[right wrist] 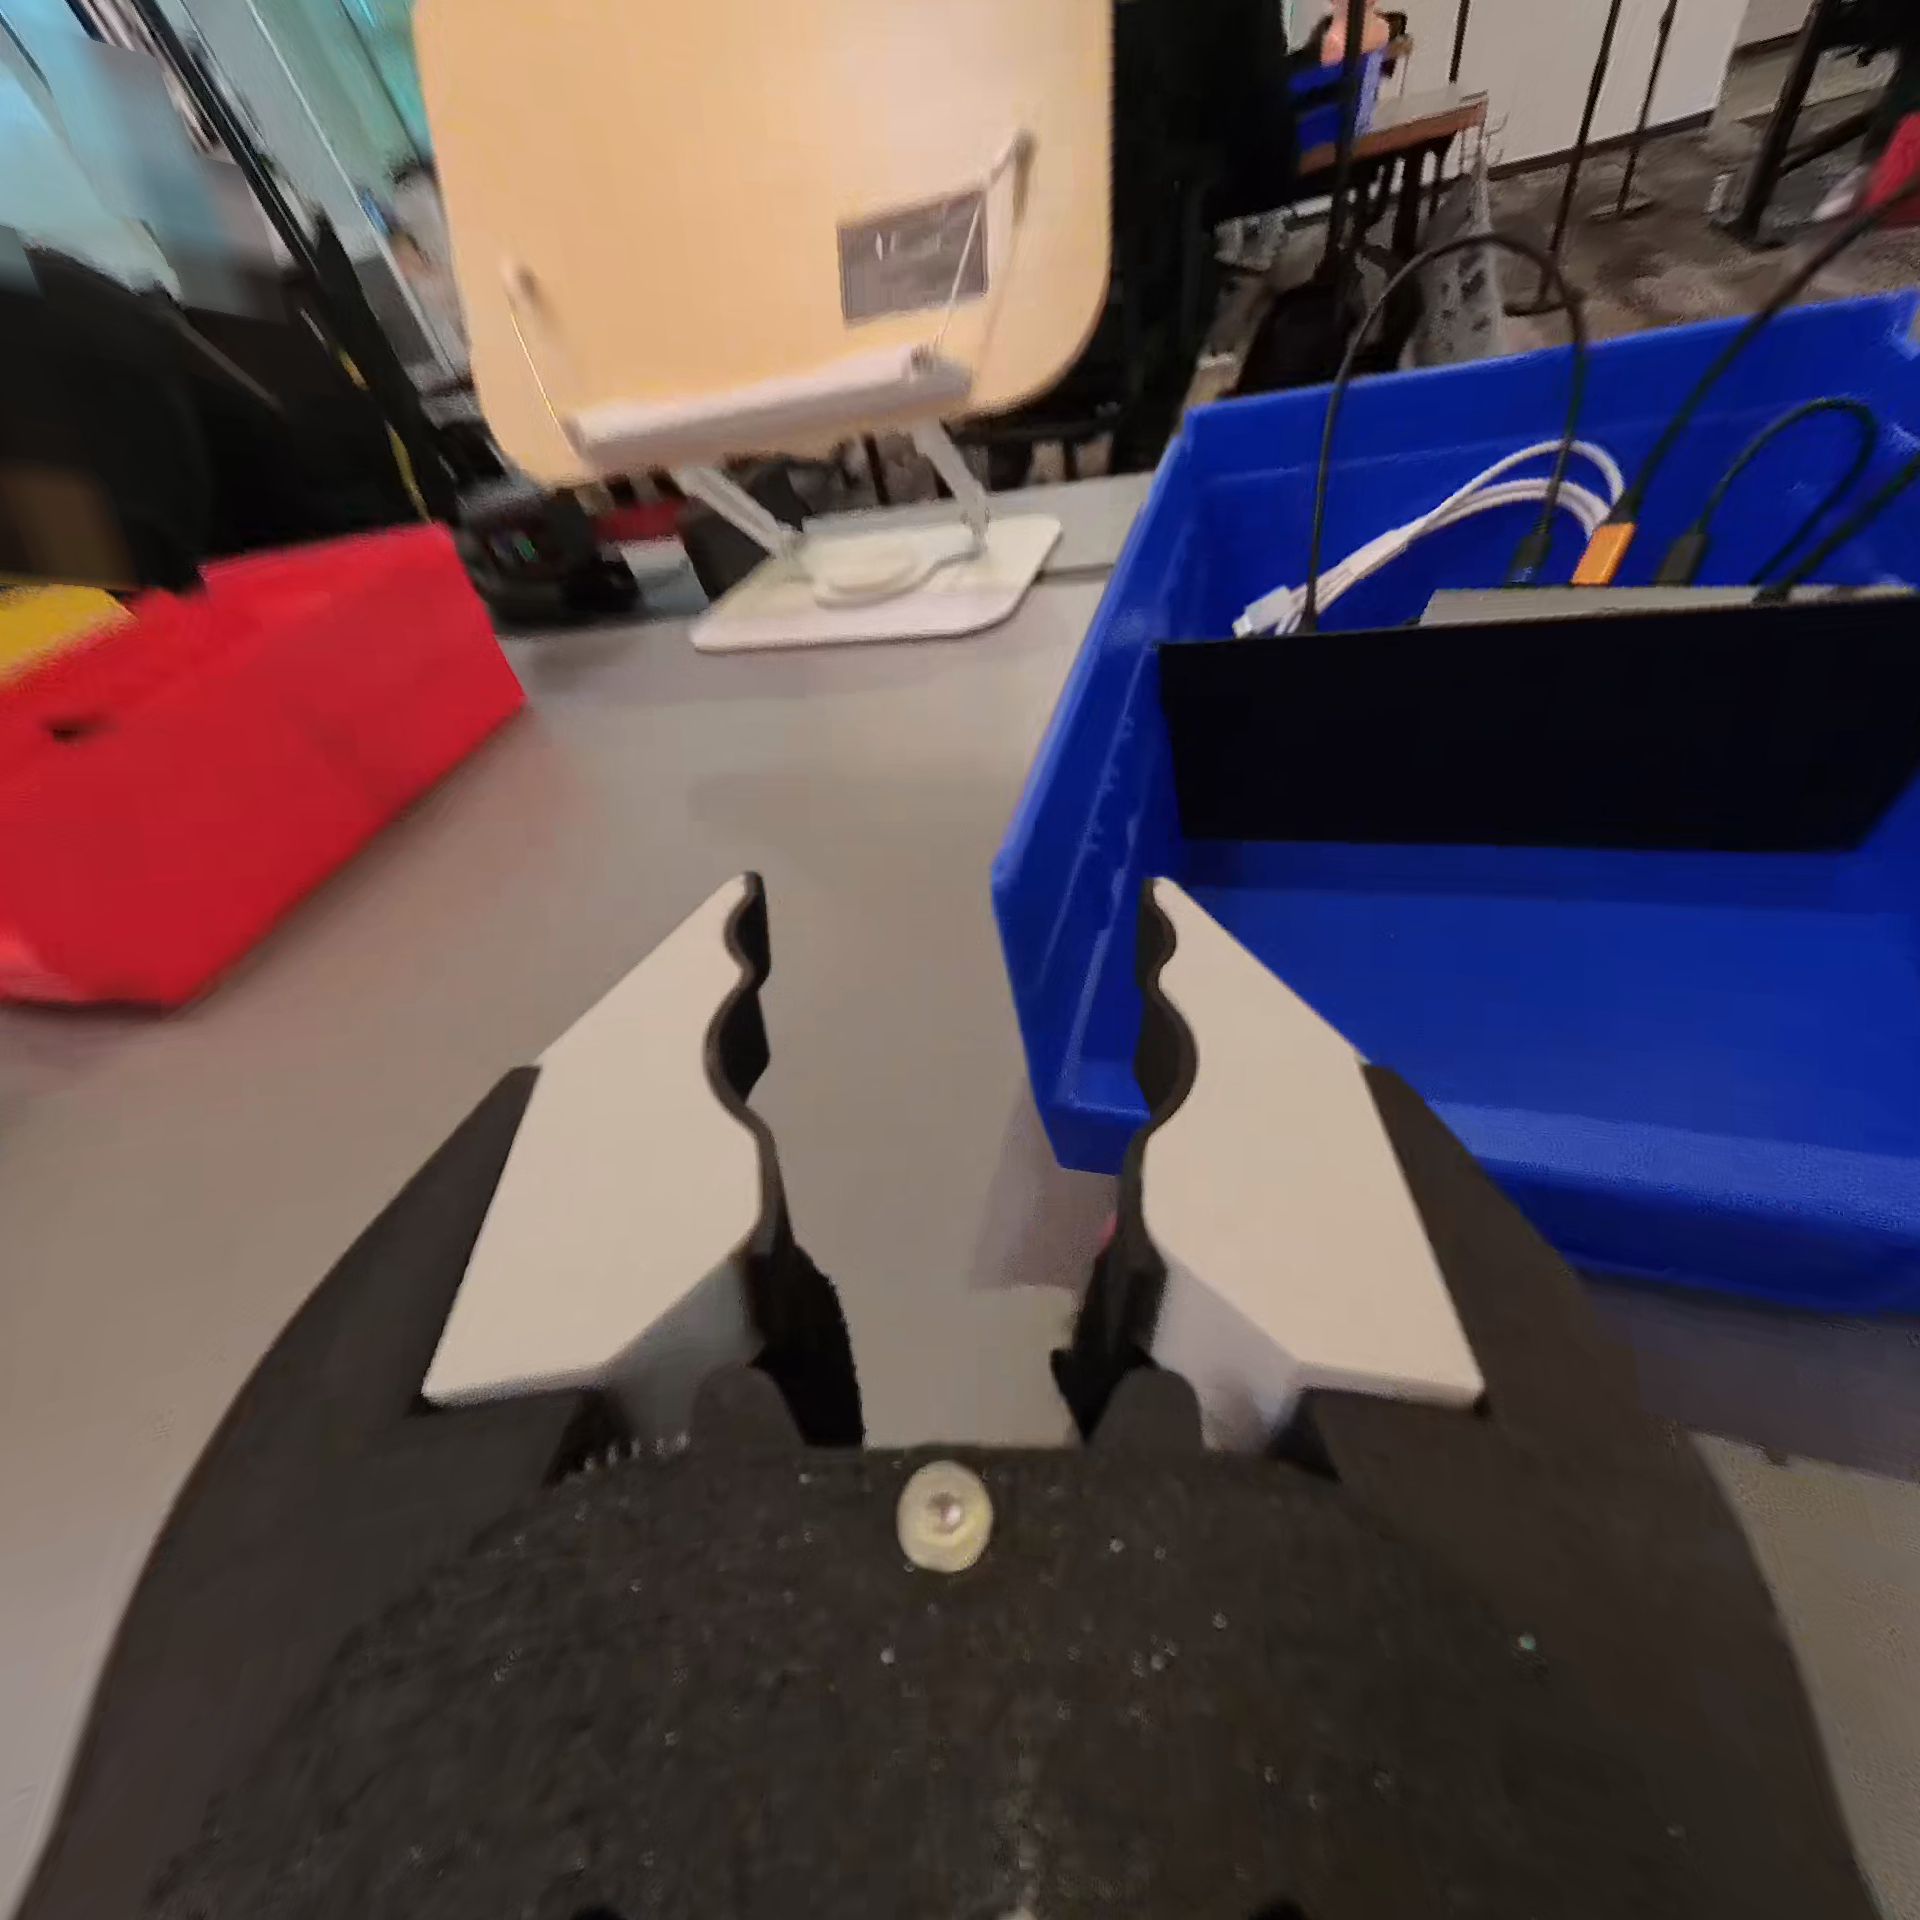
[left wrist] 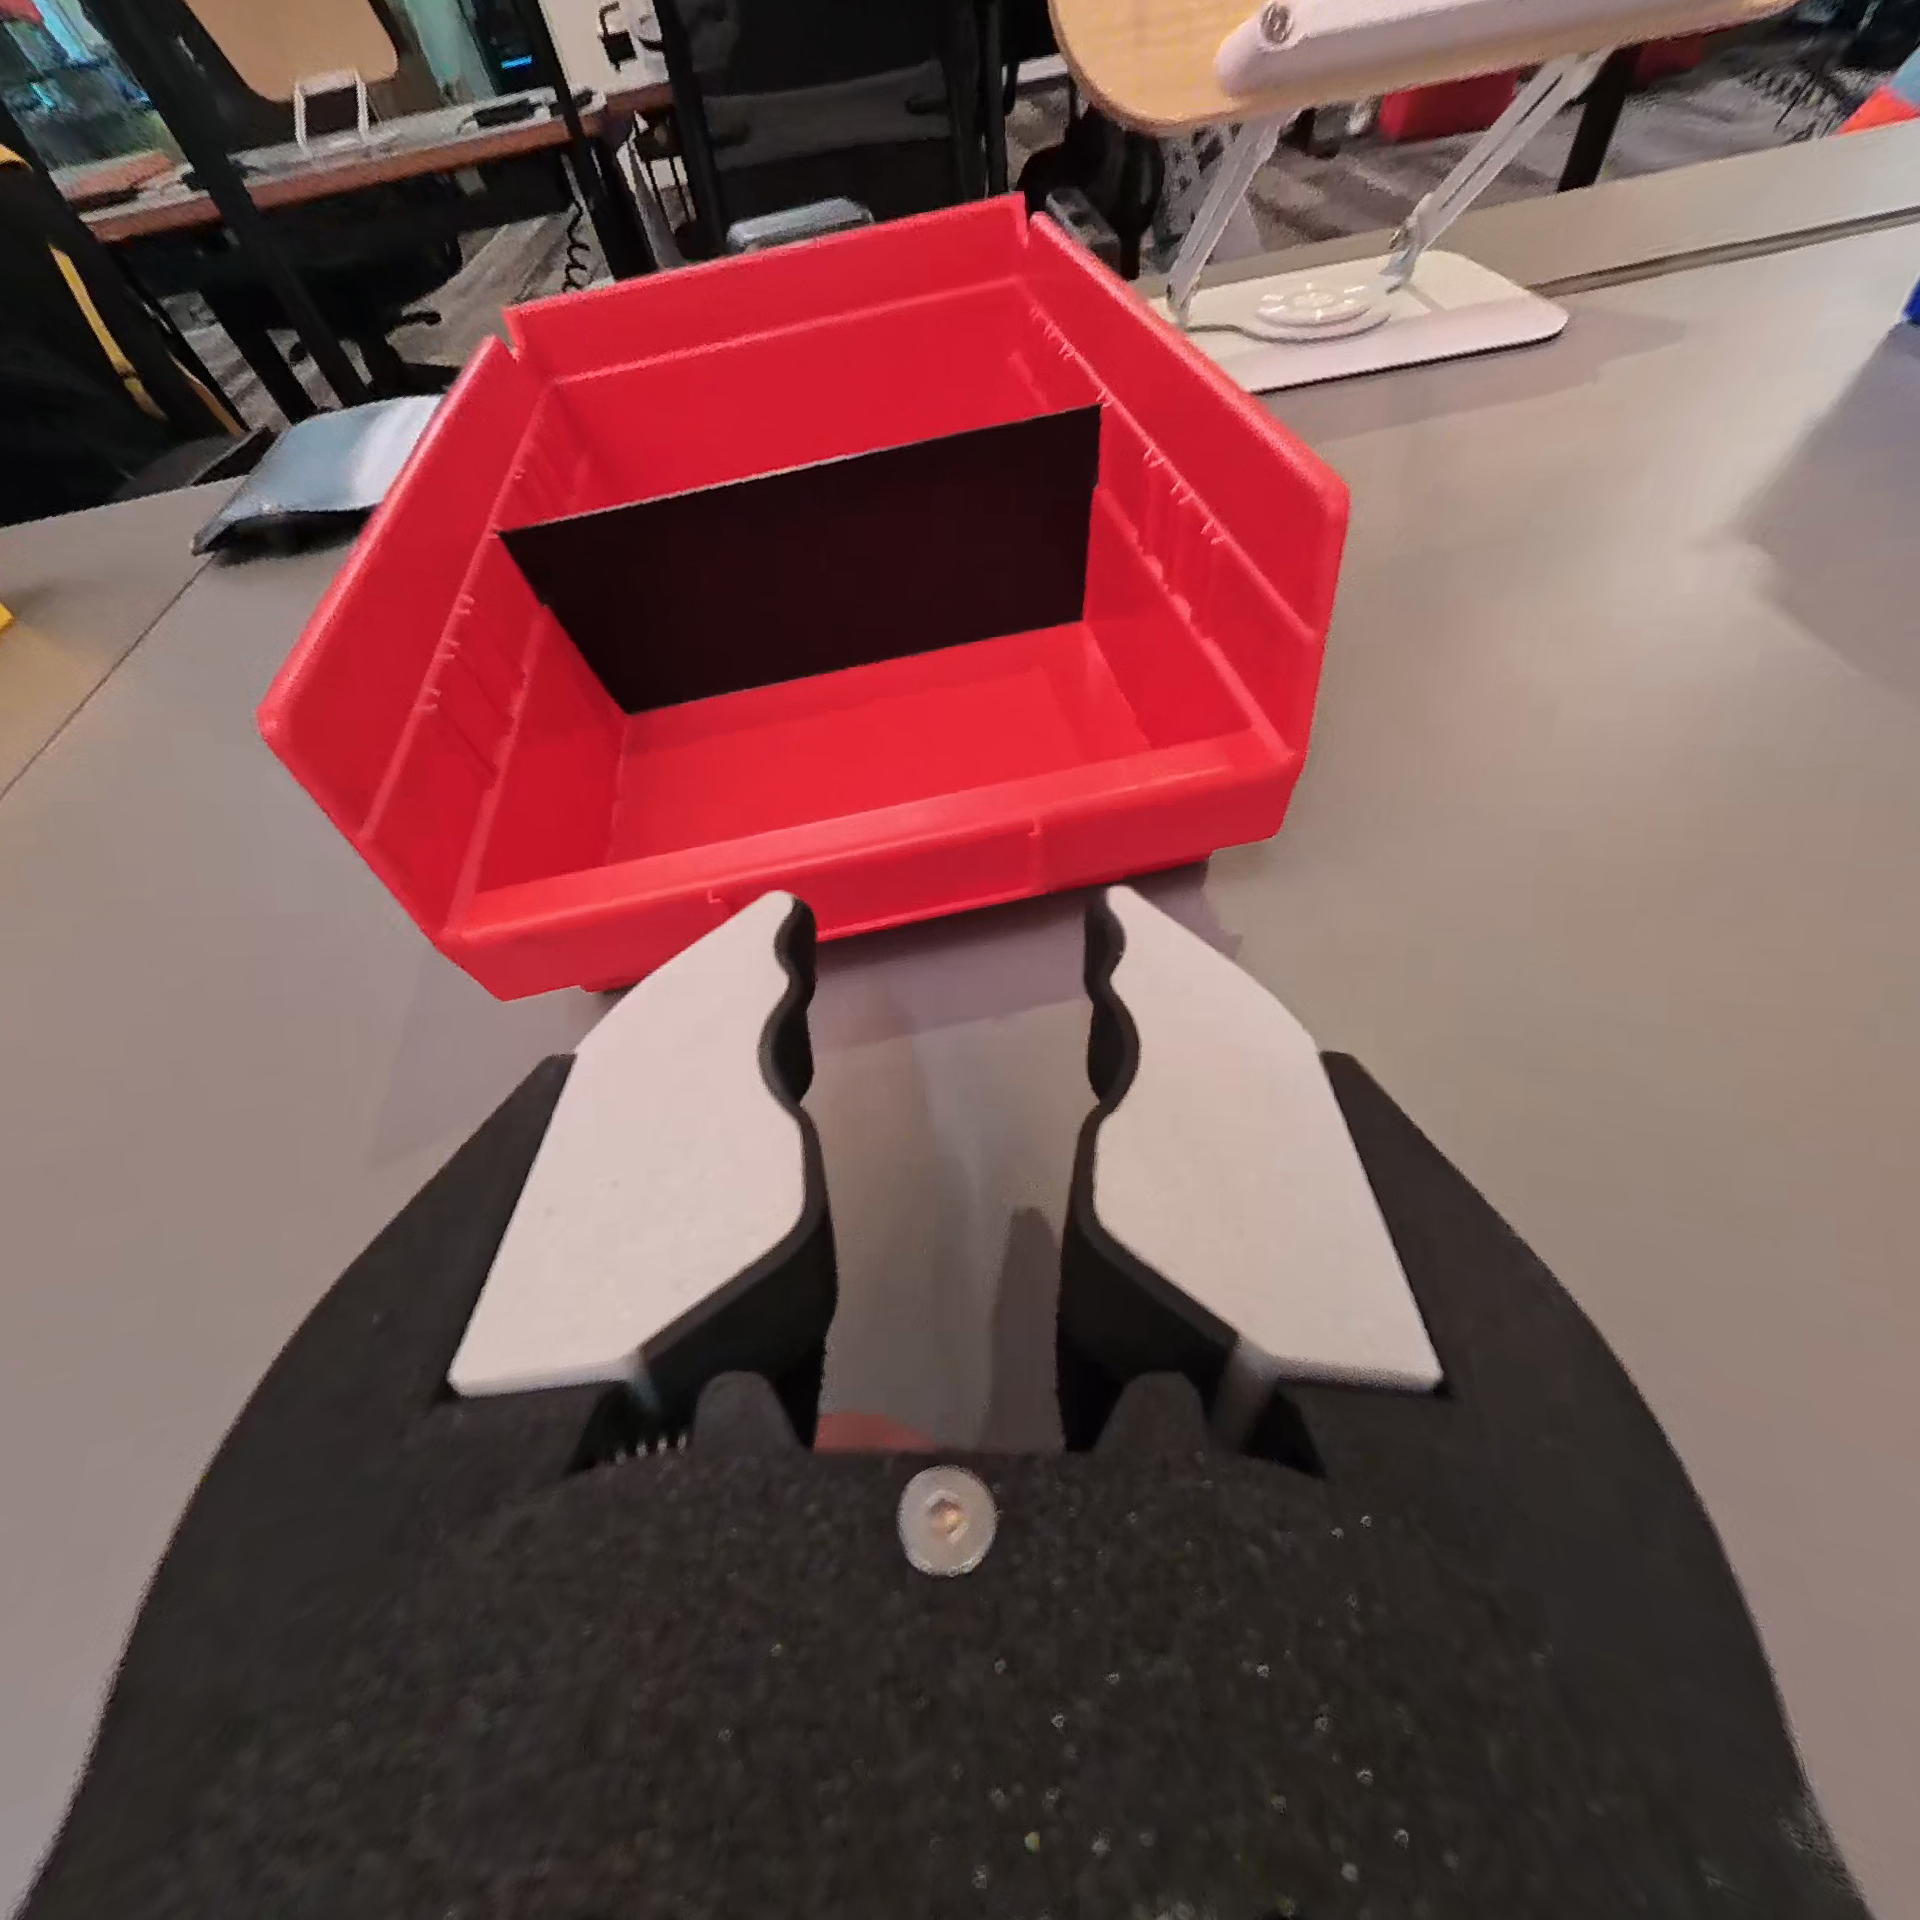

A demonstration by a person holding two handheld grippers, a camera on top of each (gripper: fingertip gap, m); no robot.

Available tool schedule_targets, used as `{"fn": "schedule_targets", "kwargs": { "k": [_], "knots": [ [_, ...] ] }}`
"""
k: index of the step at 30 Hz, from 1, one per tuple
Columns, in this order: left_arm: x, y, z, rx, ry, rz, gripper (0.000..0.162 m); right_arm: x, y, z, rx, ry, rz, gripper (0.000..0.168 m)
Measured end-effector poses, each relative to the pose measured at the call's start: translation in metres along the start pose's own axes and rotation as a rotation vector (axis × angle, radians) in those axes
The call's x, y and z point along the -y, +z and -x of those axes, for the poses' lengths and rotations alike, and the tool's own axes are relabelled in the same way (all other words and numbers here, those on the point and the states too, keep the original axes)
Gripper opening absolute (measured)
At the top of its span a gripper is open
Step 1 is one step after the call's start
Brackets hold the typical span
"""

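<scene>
Grey matte tabletop (left wrist: 1558, 831), office clutter behind. Left gripper (left wrist: 948, 925) released, empty, just short of red plastic bin (left wrist: 831, 821) with black divider (left wrist: 810, 551). Right gripper (right wrist: 951, 899) released, empty, beside blue plastic bin (right wrist: 1507, 1039) containing cables (right wrist: 1455, 520); white folding stand (right wrist: 883, 582) beyond.

Even indoor light, soft glare on the grey table (left wrist: 1558, 831), blurred backgrounds, wide-angle edge warping.

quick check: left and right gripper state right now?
Left gripper: open, empty, just short of the red bin.
Right gripper: open, empty, beside the blue bin.
</scene>
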State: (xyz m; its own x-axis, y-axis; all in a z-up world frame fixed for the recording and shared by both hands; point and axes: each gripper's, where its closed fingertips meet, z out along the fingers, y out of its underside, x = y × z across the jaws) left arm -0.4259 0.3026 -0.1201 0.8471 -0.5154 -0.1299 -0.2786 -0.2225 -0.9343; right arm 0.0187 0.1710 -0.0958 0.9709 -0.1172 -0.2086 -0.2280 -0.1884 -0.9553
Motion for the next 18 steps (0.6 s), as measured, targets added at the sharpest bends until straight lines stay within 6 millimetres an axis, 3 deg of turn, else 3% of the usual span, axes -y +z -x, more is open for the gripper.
{"fn": "schedule_targets", "kwargs": {
  "k": [5, 8, 12, 14, 18],
  "knots": [
    [-0.003, -0.016, -0.002, -0.031, -0.090, -0.010, 0.057, -0.017, 0.033, 0.006, -0.098, -0.151, 0.103, 0.071],
    [-0.010, -0.022, -0.003, -0.051, -0.103, 0.016, 0.056, -0.018, 0.038, 0.009, -0.107, -0.171, 0.117, 0.070],
    [0.001, -0.026, -0.004, -0.050, -0.086, -0.050, 0.051, -0.022, 0.034, 0.021, -0.070, -0.182, 0.129, 0.067],
    [0.008, -0.026, -0.014, -0.084, -0.057, -0.084, 0.048, -0.025, 0.028, 0.036, -0.006, -0.161, 0.128, 0.065],
    [0.022, -0.023, -0.049, -0.142, 0.012, -0.118, 0.048, -0.038, 0.011, 0.088, 0.183, -0.086, 0.159, 0.065]
  ]
}}
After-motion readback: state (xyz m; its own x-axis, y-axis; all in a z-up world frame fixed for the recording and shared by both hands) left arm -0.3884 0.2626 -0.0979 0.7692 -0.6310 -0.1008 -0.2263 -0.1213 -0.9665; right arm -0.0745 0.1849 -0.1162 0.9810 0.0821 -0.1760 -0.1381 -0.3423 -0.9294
